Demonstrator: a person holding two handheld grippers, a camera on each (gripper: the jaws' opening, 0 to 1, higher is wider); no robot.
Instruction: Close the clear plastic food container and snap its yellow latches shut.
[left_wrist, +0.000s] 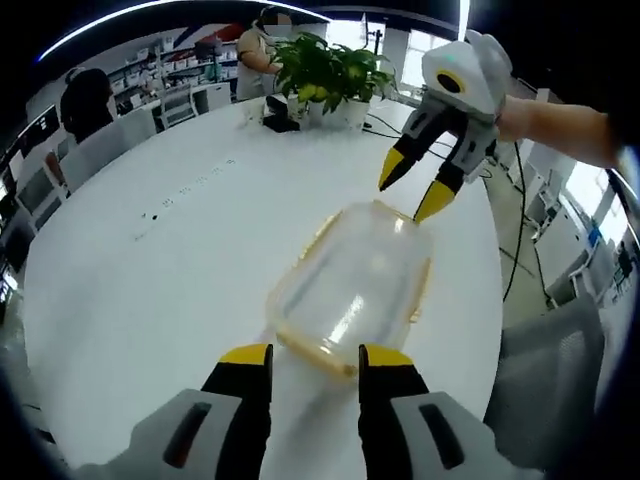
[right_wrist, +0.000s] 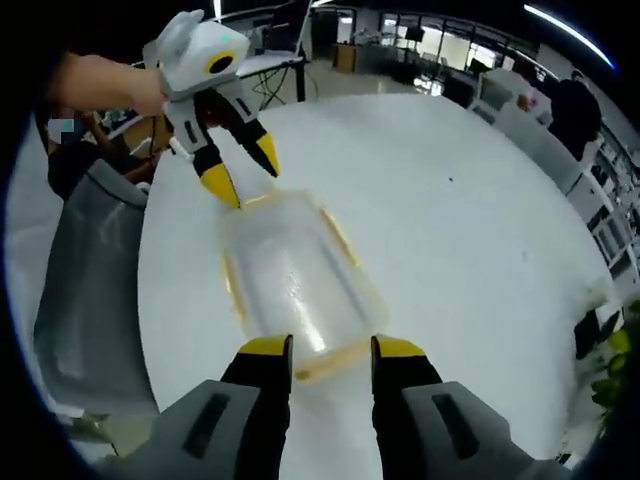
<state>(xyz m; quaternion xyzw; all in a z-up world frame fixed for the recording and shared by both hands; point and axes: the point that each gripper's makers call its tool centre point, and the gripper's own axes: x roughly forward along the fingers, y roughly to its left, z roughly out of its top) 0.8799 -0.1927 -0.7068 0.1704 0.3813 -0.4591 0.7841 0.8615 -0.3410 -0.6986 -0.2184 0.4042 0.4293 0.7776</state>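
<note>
The clear plastic food container lies on the white bench between the two tools, one short end just ahead of the left hand-held gripper and the other at the right hand-held gripper. Its lid appears to sit on top already, with yellow latches running along the rim. Whether any of them are snapped down cannot be told.

Both tools are released. In the left gripper view the left tool's jaws stand apart with the near latch edge in the gap between their tips, and the right tool's jaws are spread just above the far rim, perhaps touching it.

From the right gripper view the container reaches away from the right hand-held gripper toward the left hand-held gripper, which hangs spread over the far end.

Judged from its thin, see-through walls, the box is probably empty and light, fairly stiff yet springy, and likely to skate across the smooth bench under a one-sided push. The latches are the places to press, each end braced by the opposite tool. Gloss on the lid suggests slick plastic, so the flat latch tabs offer better purchase than the rounded corners.
</note>
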